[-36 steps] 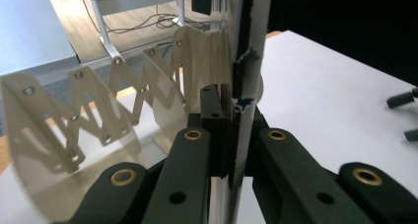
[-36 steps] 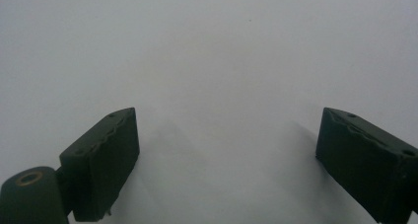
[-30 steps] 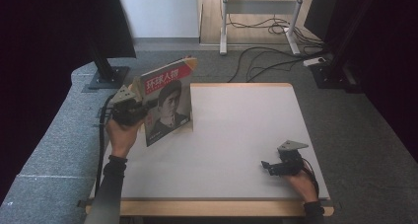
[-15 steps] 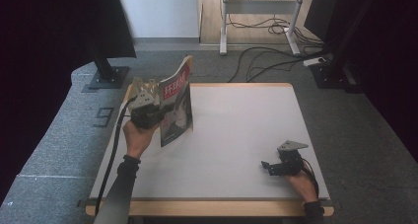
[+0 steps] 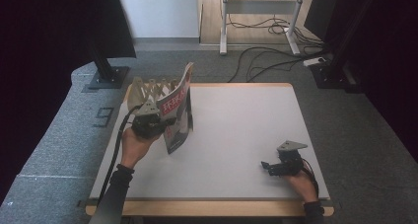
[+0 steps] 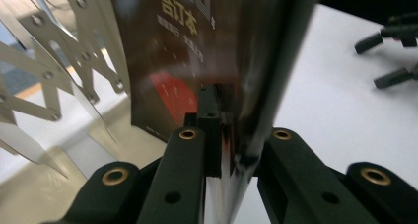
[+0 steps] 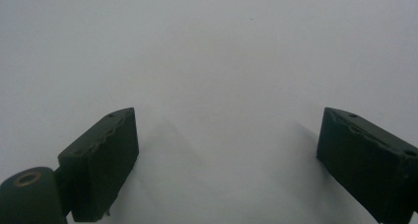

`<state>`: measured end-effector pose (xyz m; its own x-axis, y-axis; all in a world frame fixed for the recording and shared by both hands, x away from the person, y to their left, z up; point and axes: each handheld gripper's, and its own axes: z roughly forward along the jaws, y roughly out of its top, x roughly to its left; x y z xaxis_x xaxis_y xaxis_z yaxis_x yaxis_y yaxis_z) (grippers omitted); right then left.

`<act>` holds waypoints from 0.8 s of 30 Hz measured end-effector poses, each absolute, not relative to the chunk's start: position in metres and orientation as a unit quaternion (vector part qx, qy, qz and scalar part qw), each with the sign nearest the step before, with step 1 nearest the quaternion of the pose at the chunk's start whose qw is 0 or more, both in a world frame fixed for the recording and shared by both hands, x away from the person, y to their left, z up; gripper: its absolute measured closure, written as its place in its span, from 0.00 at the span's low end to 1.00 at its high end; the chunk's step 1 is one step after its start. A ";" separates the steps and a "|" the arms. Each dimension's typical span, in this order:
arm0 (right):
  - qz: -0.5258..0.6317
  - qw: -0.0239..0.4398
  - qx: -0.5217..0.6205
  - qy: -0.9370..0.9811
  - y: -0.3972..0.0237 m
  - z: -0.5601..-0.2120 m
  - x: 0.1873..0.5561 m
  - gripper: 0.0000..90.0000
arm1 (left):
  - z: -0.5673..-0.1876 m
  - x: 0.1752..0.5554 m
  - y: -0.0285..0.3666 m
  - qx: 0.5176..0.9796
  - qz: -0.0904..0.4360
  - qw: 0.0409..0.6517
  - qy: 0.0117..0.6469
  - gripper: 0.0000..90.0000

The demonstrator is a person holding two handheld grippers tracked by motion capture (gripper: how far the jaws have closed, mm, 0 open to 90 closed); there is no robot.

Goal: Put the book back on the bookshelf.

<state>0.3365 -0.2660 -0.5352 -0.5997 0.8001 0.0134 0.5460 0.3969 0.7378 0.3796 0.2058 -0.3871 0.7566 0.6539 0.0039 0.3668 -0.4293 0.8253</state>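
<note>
My left gripper (image 5: 156,121) is clamped on a magazine (image 5: 178,110), its two black jaws pinching the thin sheaf of pages between them; in the left gripper view the magazine (image 6: 207,61) rises edge-on straight out of that grip, dark cover with pale lettering and a red patch. I hold it upright over the table (image 5: 236,125), near the left edge and towards the far left corner, cover turned to the right, its lower corner close to the white top. Just behind it, at that far left corner, stands a pale wooden lattice rack (image 5: 150,90), whose crossed slats (image 6: 59,76) show to the left of the magazine. My right gripper (image 5: 266,167) rests on the table near the near right corner, well apart from the magazine, jaws spread wide over bare white surface (image 7: 222,61) with nothing between them
</note>
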 end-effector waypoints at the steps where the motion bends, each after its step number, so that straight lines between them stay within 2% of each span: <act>1: 0.364 0.174 0.412 0.817 -0.266 -0.535 0.337 0.09 | -0.387 0.380 0.206 0.829 0.165 0.436 0.308 0.95; 12: 0.364 0.173 0.412 0.817 -0.266 -0.535 0.337 0.09 | -0.386 0.394 0.193 0.811 0.214 0.447 0.312 0.97; 17: 0.365 0.173 0.411 0.817 -0.267 -0.535 0.337 0.09 | -0.387 0.403 0.181 0.809 0.247 0.432 0.312 0.97; 22: 0.365 0.172 0.411 0.817 -0.267 -0.535 0.337 0.09 | -0.389 0.401 0.171 0.817 0.244 0.429 0.299 0.96; 24: 0.365 0.173 0.411 0.817 -0.267 -0.535 0.337 0.09 | -0.390 0.399 0.168 0.824 0.242 0.424 0.289 0.91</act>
<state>0.3367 -0.2666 -0.5353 -0.6026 0.7979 0.0172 0.5454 0.3960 0.7387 0.3991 0.1683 -0.3902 0.7156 0.6815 0.1533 0.2716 -0.4736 0.8378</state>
